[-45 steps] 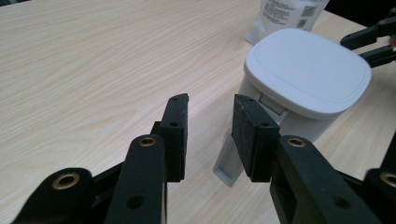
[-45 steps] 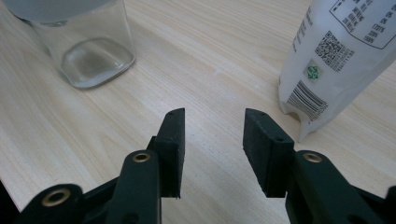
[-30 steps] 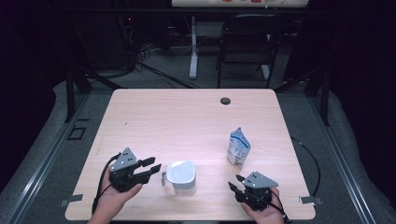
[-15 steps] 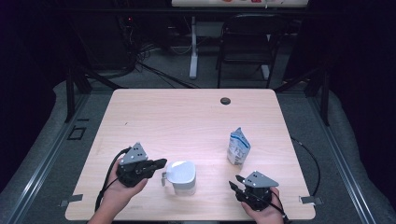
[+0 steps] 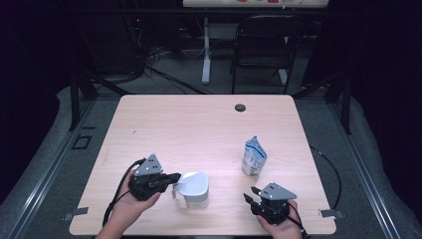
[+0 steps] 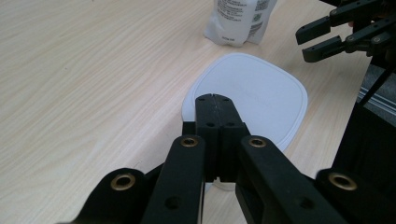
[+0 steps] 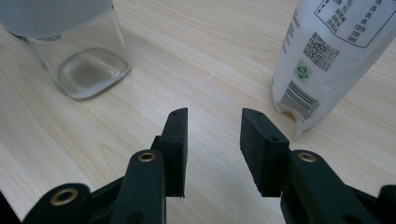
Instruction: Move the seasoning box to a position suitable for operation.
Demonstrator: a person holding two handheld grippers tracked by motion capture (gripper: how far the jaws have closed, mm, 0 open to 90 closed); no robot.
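A clear jar (image 5: 196,195) with a white rounded-square lid (image 6: 254,100) stands near the table's front middle. My left gripper (image 5: 174,179) is shut, its tips (image 6: 215,99) lying over the lid's near edge. I cannot tell whether anything thin is pinched between the jaws. A white printed pouch (image 5: 254,157) stands upright to the right of the jar (image 7: 84,51). My right gripper (image 5: 250,193) is open at the front right, low over the wood, with nothing between its pads (image 7: 214,126). The pouch (image 7: 327,56) is just ahead of it to the right.
The wooden table (image 5: 199,129) has a black grommet hole (image 5: 240,107) near its far edge. Behind it stand a dark chair (image 5: 263,45) and a white desk leg (image 5: 206,50), with cables on the floor. Wide bare wood lies behind the jar.
My left gripper has moved right to the jar and gone from open to shut at the lid's edge. The right gripper, jar and pouch have stayed put.
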